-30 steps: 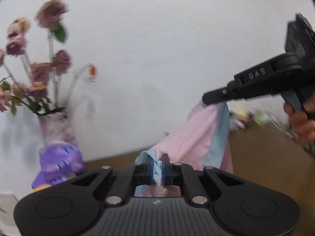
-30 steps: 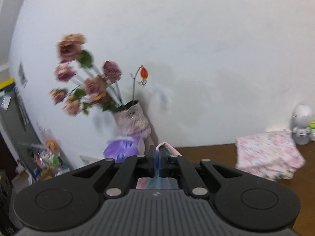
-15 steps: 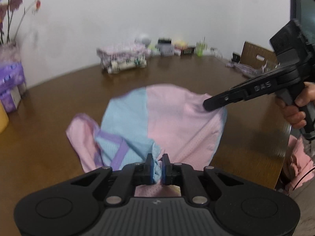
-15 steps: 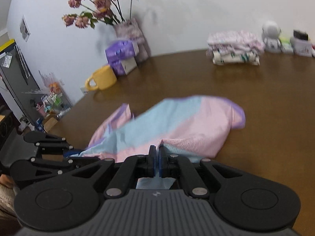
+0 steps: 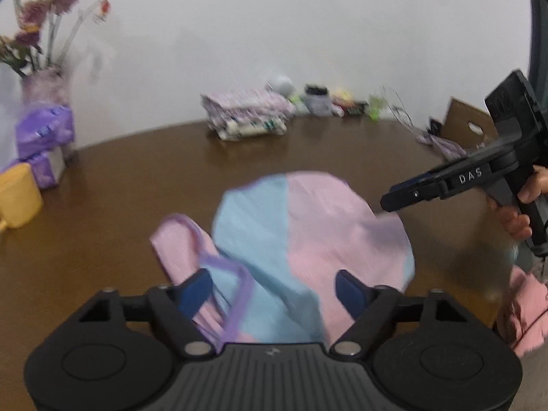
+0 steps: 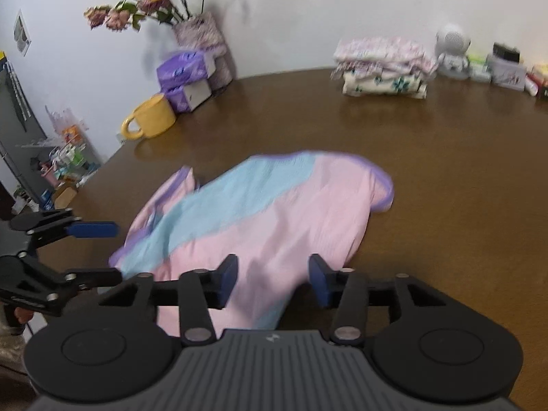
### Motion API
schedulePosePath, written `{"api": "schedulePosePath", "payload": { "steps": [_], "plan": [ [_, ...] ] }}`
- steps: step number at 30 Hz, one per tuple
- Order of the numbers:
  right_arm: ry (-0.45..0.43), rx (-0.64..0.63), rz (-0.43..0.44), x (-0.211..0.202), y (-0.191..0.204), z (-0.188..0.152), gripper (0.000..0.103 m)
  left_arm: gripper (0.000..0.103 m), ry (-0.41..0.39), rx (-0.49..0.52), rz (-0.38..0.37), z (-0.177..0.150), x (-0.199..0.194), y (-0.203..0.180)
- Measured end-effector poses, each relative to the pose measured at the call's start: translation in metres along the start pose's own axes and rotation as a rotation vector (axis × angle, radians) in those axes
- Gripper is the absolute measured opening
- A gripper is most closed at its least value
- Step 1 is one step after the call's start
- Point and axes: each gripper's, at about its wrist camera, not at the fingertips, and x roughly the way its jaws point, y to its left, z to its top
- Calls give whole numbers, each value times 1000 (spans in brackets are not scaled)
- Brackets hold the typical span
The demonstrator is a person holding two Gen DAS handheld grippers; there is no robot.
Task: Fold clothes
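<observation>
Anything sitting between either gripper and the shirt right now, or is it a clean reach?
Nothing visible. The shirt lies directly under both: cloth shows between the opening jaws of the left gripper and right gripper, pads off it. The mug stands well away.

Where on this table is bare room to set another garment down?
Bare wood lies between the pink-and-blue garment and the folded stack, and right of the garment. Crowded: yellow mug and tissue packs far left, clutter along the wall.

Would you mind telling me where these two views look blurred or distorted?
Left wrist view: the shirt is smeared by motion, the flowers soft, the table edge bowed by the fisheye. Right wrist view: shirt blurred too; the mug and folded clothes sharper.
</observation>
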Motion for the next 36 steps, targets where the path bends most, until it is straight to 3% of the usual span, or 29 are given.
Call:
{"api": "schedulePosePath", "payload": {
  "steps": [3, 7, 9, 11, 18, 20, 22, 25, 27, 32, 34, 36],
  "plan": [
    [-6, -14, 0, 9, 4, 27, 57, 85, 1, -32, 22, 15, 3, 10],
    [32, -32, 5, 41, 15, 65, 58, 83, 45, -78, -10, 33, 21, 23],
    [64, -26, 4, 65, 20, 83, 58, 78, 68, -98, -19, 39, 33, 28],
    [91, -27, -10, 88, 26, 95, 58, 63, 89, -116, -28, 44, 45, 33],
    [166, -76, -93, 167, 43, 123, 56, 56, 175, -197, -54, 46, 85, 59],
    [188, -68, -101, 181, 45, 128, 55, 46, 188, -230, -70, 45, 92, 67],
    [214, -57, -107, 195, 44, 130, 53, 43, 200, -267, -89, 43, 99, 75],
    [248, -45, -101, 208, 44, 131, 48, 39, 222, -313, -125, 41, 108, 84],
    [253, -69, -114, 210, 48, 131, 42, 30, 239, -340, -155, 39, 112, 88],
    [275, -118, -126, 208, 55, 129, 14, 6, 232, -304, -144, 35, 111, 87],
    [279, -137, -120, 205, 57, 127, 6, 5, 220, -296, -146, 33, 106, 87],
    [264, -143, -121, 198, 57, 125, 5, 3, 198, -288, -144, 30, 95, 89]
  ]
}}
